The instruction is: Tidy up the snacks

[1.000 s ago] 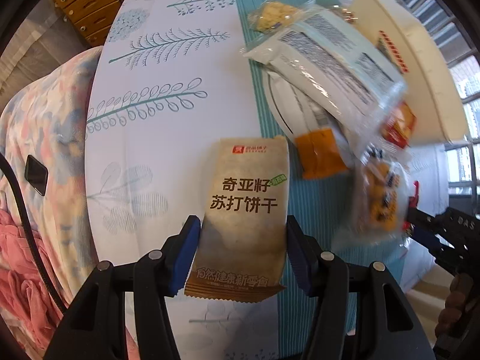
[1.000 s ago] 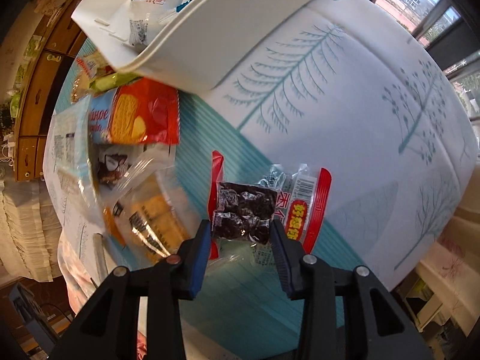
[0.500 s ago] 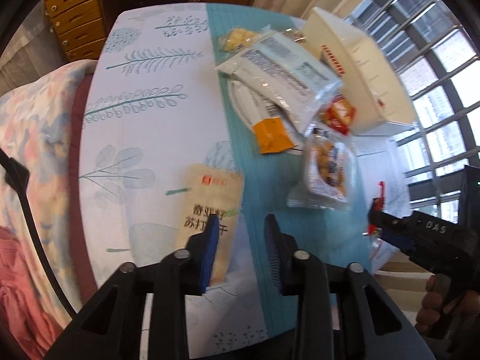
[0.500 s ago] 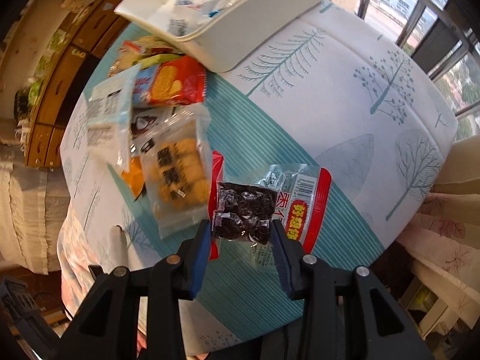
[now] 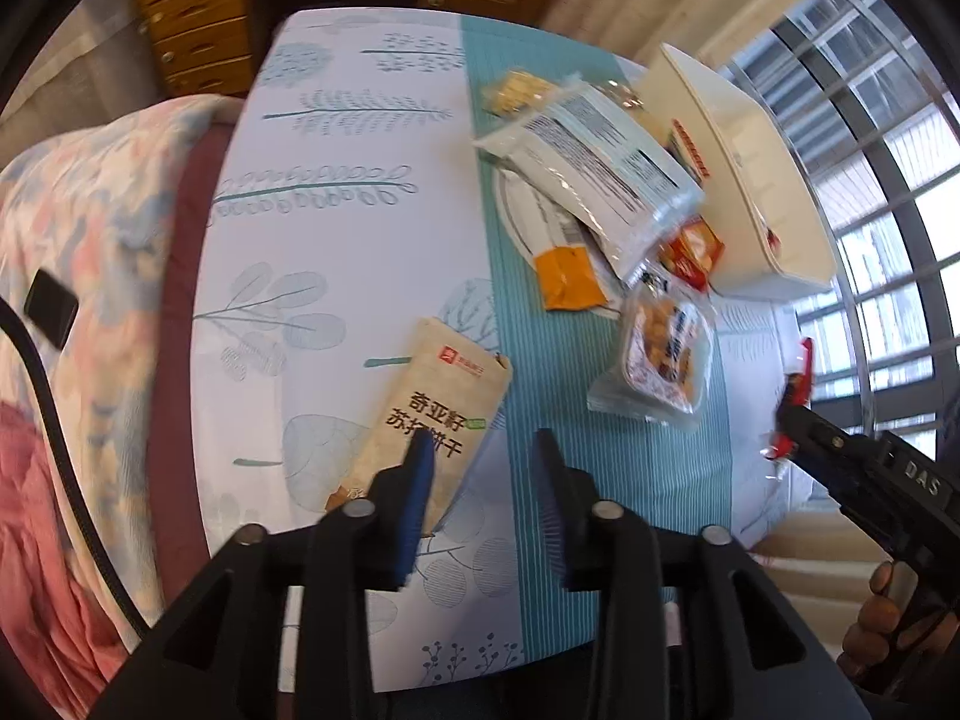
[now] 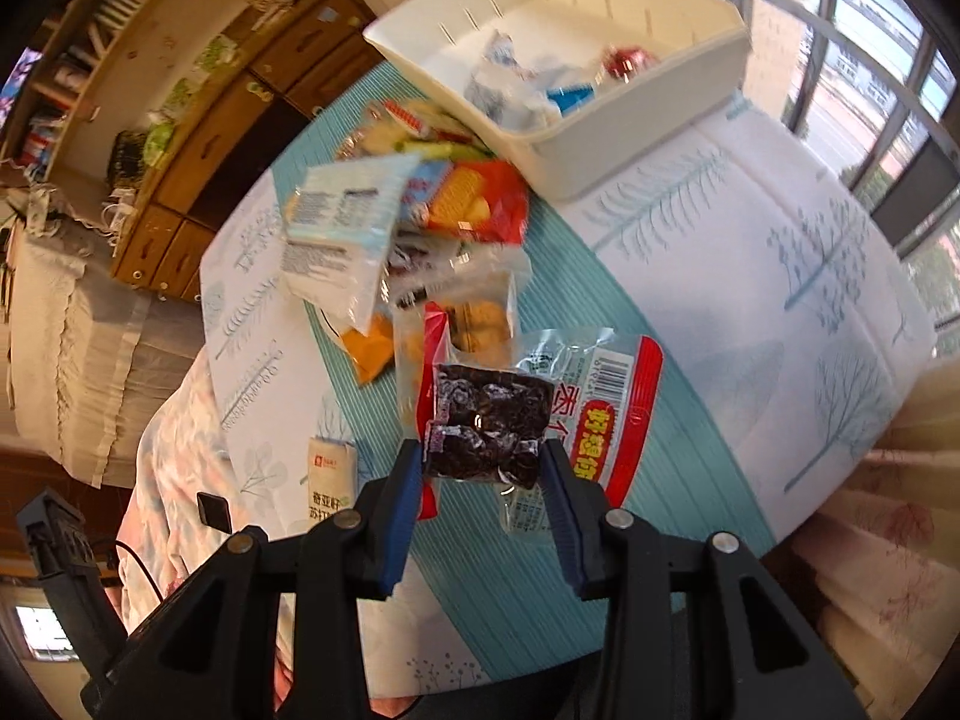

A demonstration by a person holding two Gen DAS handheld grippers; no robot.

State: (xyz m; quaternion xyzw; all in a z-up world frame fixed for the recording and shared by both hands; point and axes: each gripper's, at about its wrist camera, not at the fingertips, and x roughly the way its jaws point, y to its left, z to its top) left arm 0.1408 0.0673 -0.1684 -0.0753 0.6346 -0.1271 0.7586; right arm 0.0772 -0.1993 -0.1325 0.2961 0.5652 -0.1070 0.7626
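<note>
My left gripper (image 5: 483, 450) hangs over the teal stripe of the tablecloth with its jaws opening and nothing between them. A beige cracker packet (image 5: 444, 396) lies flat on the table, partly behind the left finger. My right gripper (image 6: 483, 468) is shut on a clear, red-edged packet of dark dried fruit (image 6: 486, 426), held above the table. The same right gripper (image 5: 840, 456) shows at the right edge of the left wrist view. A white bin (image 6: 558, 138) with a few wrapped snacks stands at the far side.
Loose snacks are piled beside the bin: a large white-blue bag (image 5: 600, 168), an orange sachet (image 5: 567, 276), a clear cookie packet (image 5: 660, 360) and a red packet (image 6: 480, 204). Floral bedding with a phone (image 5: 51, 309) lies left of the table. Wooden drawers (image 5: 198, 18) stand behind it.
The beige packet, earlier between the left fingers, now lies on the table to their left; the left gripper rose and shifted right. The right gripper rose with the fruit packet.
</note>
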